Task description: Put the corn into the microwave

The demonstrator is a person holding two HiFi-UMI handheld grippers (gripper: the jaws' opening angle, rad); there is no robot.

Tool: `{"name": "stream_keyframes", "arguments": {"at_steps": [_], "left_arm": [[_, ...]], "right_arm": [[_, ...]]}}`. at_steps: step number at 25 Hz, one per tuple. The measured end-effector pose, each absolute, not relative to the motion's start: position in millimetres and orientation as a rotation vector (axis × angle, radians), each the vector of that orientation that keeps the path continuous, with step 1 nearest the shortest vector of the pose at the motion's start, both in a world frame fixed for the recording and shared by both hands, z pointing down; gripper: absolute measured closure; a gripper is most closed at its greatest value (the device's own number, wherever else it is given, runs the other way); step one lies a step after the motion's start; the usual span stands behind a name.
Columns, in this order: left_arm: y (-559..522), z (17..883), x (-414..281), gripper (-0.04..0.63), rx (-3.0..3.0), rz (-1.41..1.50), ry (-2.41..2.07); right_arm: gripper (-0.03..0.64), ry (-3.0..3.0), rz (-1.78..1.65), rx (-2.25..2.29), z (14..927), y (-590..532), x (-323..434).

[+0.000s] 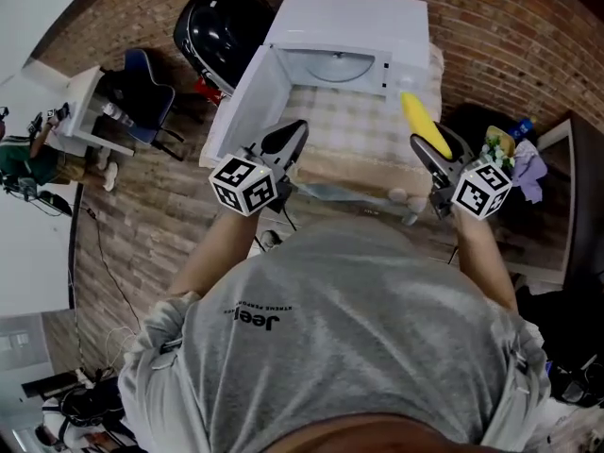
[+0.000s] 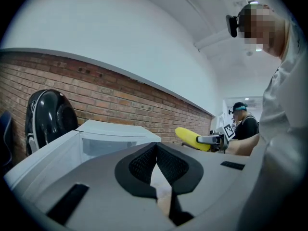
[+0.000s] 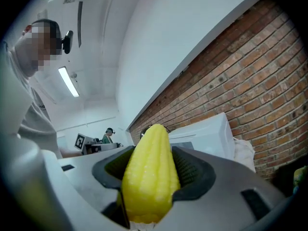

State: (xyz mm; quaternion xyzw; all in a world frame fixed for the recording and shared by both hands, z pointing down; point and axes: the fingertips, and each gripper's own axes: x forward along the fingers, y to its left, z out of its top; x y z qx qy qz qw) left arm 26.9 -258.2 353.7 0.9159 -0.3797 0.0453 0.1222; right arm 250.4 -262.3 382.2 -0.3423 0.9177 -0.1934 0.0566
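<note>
A white microwave (image 1: 349, 26) stands on a checked cloth against the brick wall, its door (image 1: 241, 102) swung open to the left and the cavity (image 1: 330, 66) showing. My right gripper (image 1: 429, 144) is shut on a yellow corn cob (image 1: 425, 125), held in front of the microwave's right side. In the right gripper view the corn (image 3: 150, 177) sticks out between the pads, with the microwave (image 3: 207, 134) behind. My left gripper (image 1: 286, 142) hangs by the open door, jaws shut and empty. The left gripper view shows its pads (image 2: 142, 165) meeting, the microwave (image 2: 113, 134) and the corn (image 2: 191, 137).
A shiny black rounded object (image 1: 222, 31) sits left of the microwave. A blue chair (image 1: 146, 88) and a white desk (image 1: 85, 111) stand further left, with another person (image 1: 19, 159) nearby. A dark table (image 1: 557, 187) with small items (image 1: 514, 149) is at the right.
</note>
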Motion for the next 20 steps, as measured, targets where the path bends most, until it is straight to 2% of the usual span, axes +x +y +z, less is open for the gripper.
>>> {"name": "stream_keyframes", "arguments": {"at_steps": [9,20], "left_arm": [[-274.6,415.9,-23.4,0.577,2.755,0.148,-0.842],[-324.1,483.3,-7.4,0.577,2.648,0.112,-0.987]], "right_arm": [[0.357,2.776,-0.637,-1.329,432.8,-309.1,148.9],[0.357,2.897,-0.725,-1.364,517.5,-402.6,104.6]]}}
